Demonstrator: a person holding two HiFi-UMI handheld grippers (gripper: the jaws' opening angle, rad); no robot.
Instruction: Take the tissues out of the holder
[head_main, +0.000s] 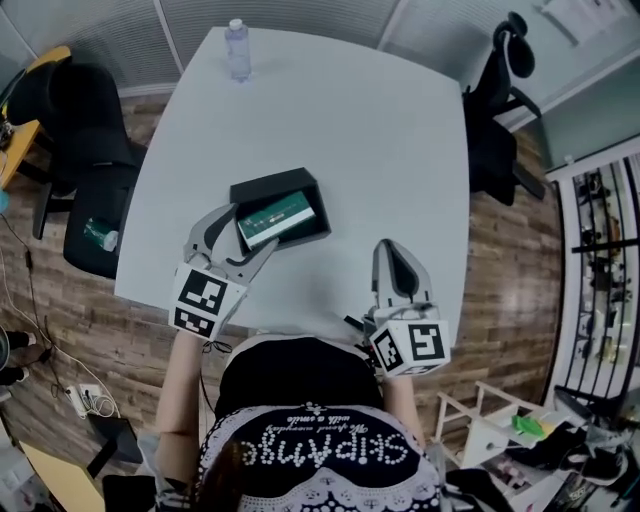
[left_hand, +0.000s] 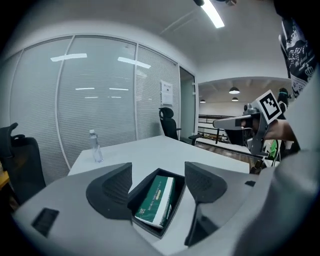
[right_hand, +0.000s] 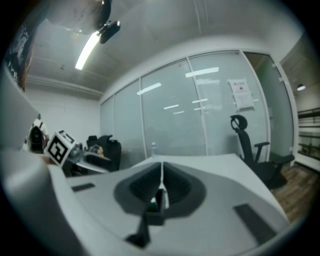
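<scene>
A black open-topped holder (head_main: 305, 184) stands near the front middle of the white table (head_main: 350, 120). A green tissue pack (head_main: 275, 218) lies in it. My left gripper (head_main: 241, 234) is open at the holder's near left corner, with its pads apart from the pack. In the left gripper view the pack (left_hand: 157, 199) lies in the holder (left_hand: 149, 228), low in the gap of the spread left gripper (left_hand: 157, 182). My right gripper (head_main: 392, 258) is shut and empty, over the table's front edge to the right of the holder. The right gripper view shows that gripper (right_hand: 161, 186) with its jaws pressed together.
A clear water bottle (head_main: 238, 48) stands at the table's far edge. Black office chairs stand at the left (head_main: 85, 150) and at the right (head_main: 495, 110) of the table. A person's torso is at the table's front edge. Glass walls surround the room.
</scene>
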